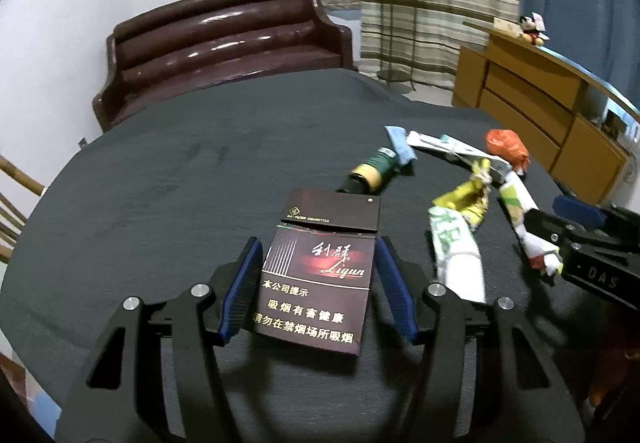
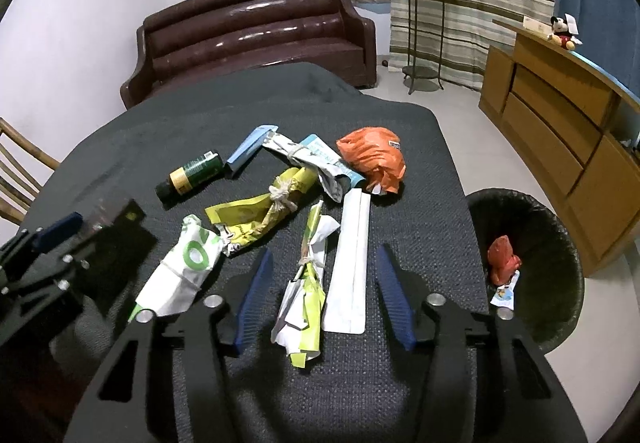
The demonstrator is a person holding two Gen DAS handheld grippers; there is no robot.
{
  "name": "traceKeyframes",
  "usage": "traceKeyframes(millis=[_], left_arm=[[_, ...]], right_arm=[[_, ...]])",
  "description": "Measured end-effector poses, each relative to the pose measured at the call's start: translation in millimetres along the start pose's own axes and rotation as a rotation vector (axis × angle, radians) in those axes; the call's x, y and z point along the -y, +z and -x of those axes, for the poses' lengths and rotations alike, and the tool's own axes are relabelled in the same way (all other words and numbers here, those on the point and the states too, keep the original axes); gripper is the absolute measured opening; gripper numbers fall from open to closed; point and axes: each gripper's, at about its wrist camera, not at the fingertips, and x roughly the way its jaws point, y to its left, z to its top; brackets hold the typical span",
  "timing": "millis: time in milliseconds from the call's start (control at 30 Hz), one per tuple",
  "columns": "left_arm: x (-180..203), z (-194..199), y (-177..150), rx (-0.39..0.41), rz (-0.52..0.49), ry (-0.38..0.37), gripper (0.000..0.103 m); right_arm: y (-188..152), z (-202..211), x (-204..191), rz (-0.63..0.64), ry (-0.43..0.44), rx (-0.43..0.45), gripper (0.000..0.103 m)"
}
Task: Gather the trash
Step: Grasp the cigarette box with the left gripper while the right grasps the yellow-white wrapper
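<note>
A dark red cigarette pack [image 1: 320,271] sits between the blue pads of my left gripper [image 1: 318,243], which is shut on its two long edges. In the right wrist view the pack [image 2: 120,235] is tilted just off the cloth. My right gripper [image 2: 324,253] stands open over the trash pile. A crumpled green-and-white wrapper [image 2: 306,295] and a long white wrapper [image 2: 350,263] lie between its pads, touching neither. Farther off lie a yellow wrapper [image 2: 256,211], a green bottle [image 2: 190,175], a blue wrapper [image 2: 248,147] and an orange bag [image 2: 372,157].
A black mesh bin [image 2: 560,243] stands on the floor right of the table [image 2: 280,99] and holds a red scrap [image 2: 502,259]. Behind the table is a brown sofa [image 2: 256,31]. A wooden cabinet [image 2: 560,115] is at right, a chair [image 2: 20,171] at left.
</note>
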Motion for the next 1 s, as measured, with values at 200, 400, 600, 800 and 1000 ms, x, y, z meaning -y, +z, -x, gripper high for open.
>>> traceKeyframes(millis=[200, 400, 600, 800, 1000], left_arm=[[-12.9, -4.0, 1.1, -0.006, 0.027, 0.022, 0.057], [-22.1, -5.5, -1.7, -0.002, 0.034, 0.050, 0.057], [-26.3, -6.2, -2.3, -0.001, 0.051, 0.044, 0.057], [-21.6, -1.9, -2.9, 0.006, 0.047, 0.027, 0.057], [-11.7, 4.1, 0.1, 0.019, 0.043, 0.018, 0.057]], right_arm=[[1.7, 1.7, -6.6, 0.011, 0.004, 0.009, 0.042], [-0.2, -6.8, -14.5, 0.048, 0.024, -0.022, 0.027], [-1.3, -12.7, -19.9, 0.070, 0.018, -0.038, 0.018], [-3.0, -8.5, -21.1, 0.086, 0.020, -0.028, 0.012], [-1.3, -2.9, -18.8, 0.075, 0.032, -0.002, 0.012]])
